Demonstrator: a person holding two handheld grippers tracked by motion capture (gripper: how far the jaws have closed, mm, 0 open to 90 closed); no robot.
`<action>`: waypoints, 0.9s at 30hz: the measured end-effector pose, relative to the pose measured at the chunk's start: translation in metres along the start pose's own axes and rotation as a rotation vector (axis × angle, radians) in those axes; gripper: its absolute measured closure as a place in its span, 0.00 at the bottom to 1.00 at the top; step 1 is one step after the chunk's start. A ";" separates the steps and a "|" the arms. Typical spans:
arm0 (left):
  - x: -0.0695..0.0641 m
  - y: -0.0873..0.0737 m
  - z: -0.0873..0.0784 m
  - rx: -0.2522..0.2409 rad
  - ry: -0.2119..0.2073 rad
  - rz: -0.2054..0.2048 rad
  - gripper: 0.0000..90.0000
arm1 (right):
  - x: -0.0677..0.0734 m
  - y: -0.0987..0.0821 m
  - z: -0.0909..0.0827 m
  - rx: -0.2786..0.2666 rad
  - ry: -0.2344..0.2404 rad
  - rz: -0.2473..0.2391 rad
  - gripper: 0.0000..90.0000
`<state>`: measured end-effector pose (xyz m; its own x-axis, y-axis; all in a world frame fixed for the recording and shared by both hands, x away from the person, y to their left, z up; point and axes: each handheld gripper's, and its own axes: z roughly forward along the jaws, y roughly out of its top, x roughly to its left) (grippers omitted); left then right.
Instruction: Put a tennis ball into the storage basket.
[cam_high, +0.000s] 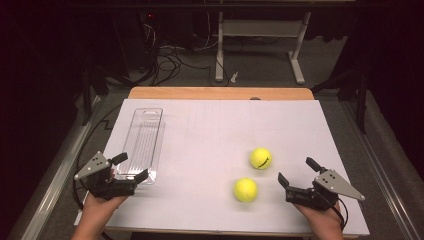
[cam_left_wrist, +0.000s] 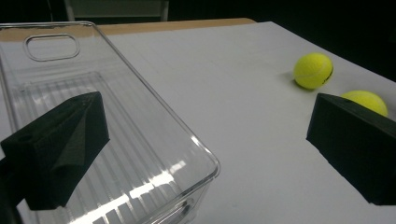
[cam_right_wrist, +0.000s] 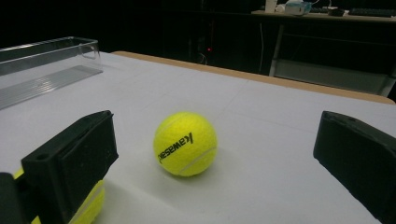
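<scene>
right gripper (cam_high: 297, 176) spread wide, low over the white table (cam_high: 210, 135), holding nothing, aimed between the two tennis balls. near ball (cam_high: 245, 189) lying just off the left jaw, seen in the right gripper view as a yellow sliver (cam_right_wrist: 91, 205) tucked behind that jaw; far ball (cam_right_wrist: 185, 143) sitting framed between the jaws but farther along, lettering facing the camera. both balls resting on the table, near each other yet apart, well away from the clear tray (cam_high: 142, 145) on the left side. left gripper (cam_high: 131, 168) likewise spread, empty, straddling the tray's near corner (cam_left_wrist: 205, 163), one jaw above the ribbed floor, the other outside the wall. judged step: picking a ball with the right gripper for dropping into the tray. best done by settling on one ball first, probably the far one already centred. then advancing straight so the jaws pass either side of its widest part, keeping low enough to close across the middle and not above it, where the round felt would squirt out. worth watching the left jaw against the near ball, since a nudge would send it rolling. closing gently, lifting only once seated. left gripper better steadying the tray's corner than hovering.
</scene>
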<state>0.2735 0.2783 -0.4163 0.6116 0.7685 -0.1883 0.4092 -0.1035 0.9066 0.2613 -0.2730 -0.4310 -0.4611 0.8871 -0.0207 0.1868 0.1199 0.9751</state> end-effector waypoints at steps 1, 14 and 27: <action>0.001 0.000 -0.001 0.000 -0.004 -0.003 0.00 | 0.000 0.000 0.000 0.001 0.000 0.002 0.00; 0.018 -0.003 -0.016 -0.028 0.064 -0.053 0.00 | 0.000 -0.001 0.001 0.006 0.005 -0.009 0.00; 0.043 -0.012 -0.037 -0.048 0.095 -0.105 0.00 | -0.001 -0.001 0.000 0.005 0.003 -0.004 0.00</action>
<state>0.2698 0.3357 -0.4212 0.4992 0.8300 -0.2488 0.4333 0.0096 0.9012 0.2614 -0.2737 -0.4318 -0.4643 0.8853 -0.0237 0.1896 0.1255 0.9738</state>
